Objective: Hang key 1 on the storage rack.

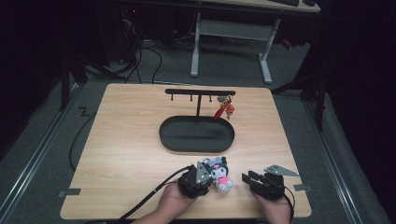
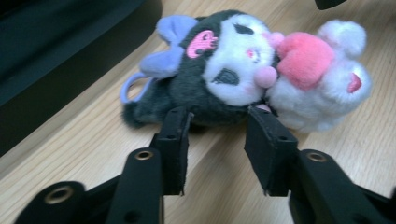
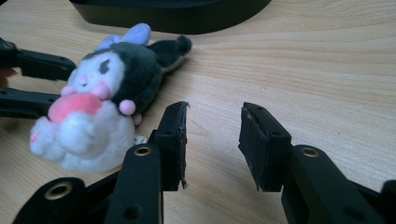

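Observation:
A small plush toy (image 1: 220, 174) with a black hood, white face, lilac bow and pink heart lies on its side near the table's front edge. In the left gripper view the plush toy (image 2: 233, 70) lies just past my left gripper (image 2: 217, 116), whose jaws stand apart with their tips at its underside and nothing pressed between them. In the high view my left gripper (image 1: 210, 182) is right beside the toy's left side. To the right of the toy my right gripper (image 1: 247, 177) is open over bare wood. The right gripper view has the plush toy (image 3: 102, 102) left of my right gripper (image 3: 214, 112).
A black oval tray (image 1: 168, 140) sits mid-table, bearing a T-shaped rack (image 1: 200, 92) with small hooks. A red tasselled charm (image 1: 227, 108) hangs from the rack's right end. The tray's edge (image 3: 177, 14) lies just beyond the toy. Desk legs and cables stand on the floor behind the table.

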Demonstrator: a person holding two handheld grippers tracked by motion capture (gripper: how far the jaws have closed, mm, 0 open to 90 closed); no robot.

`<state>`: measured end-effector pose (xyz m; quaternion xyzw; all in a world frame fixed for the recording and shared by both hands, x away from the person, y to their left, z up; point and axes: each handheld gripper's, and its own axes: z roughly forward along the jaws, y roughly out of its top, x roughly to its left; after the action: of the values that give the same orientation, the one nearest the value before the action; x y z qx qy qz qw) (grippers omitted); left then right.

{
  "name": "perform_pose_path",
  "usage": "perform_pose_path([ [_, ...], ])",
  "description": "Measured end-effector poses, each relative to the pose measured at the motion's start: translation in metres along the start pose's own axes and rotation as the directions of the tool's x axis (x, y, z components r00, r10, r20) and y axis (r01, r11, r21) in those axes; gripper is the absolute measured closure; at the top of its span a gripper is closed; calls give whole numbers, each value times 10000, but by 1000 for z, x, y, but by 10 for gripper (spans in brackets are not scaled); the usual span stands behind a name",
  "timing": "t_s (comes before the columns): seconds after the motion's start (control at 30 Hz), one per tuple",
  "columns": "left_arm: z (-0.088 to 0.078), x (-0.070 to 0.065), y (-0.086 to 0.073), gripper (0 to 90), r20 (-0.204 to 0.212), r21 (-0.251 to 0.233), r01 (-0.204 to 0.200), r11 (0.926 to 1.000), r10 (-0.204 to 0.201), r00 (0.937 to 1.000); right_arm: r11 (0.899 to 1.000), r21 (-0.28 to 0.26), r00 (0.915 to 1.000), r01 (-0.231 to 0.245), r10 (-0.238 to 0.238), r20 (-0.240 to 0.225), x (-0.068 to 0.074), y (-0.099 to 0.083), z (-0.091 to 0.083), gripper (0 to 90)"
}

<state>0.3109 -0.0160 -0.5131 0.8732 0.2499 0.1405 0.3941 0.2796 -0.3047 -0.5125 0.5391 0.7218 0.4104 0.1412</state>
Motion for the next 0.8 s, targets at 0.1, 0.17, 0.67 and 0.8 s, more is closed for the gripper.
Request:
perform_pose_path([
  [0.1, -17, 13, -11, 493, -314, -214, 191, 9996, -198, 9993, 9999, 42, 9999, 110, -110, 24, -1, 0, 2, 614],
  [0.17, -23, 19, -15, 479, -357, -263, 330, 9991, -339, 9988, 9999, 72, 9999, 92, -92, 60, 0, 0, 2, 614],
  [0.67, -110, 124, -78, 341, -2420, -661, 1317, 9891, -1440, 9595, 9998, 170, 9987, 55, -63, 509, 0, 0, 7, 606],
  [0.8, -119, 147, -100, 303, -2871, -522, 1885, 9807, -1955, 9377, 9991, 383, 9975, 153, -179, 683, 0, -1, 11, 606],
])
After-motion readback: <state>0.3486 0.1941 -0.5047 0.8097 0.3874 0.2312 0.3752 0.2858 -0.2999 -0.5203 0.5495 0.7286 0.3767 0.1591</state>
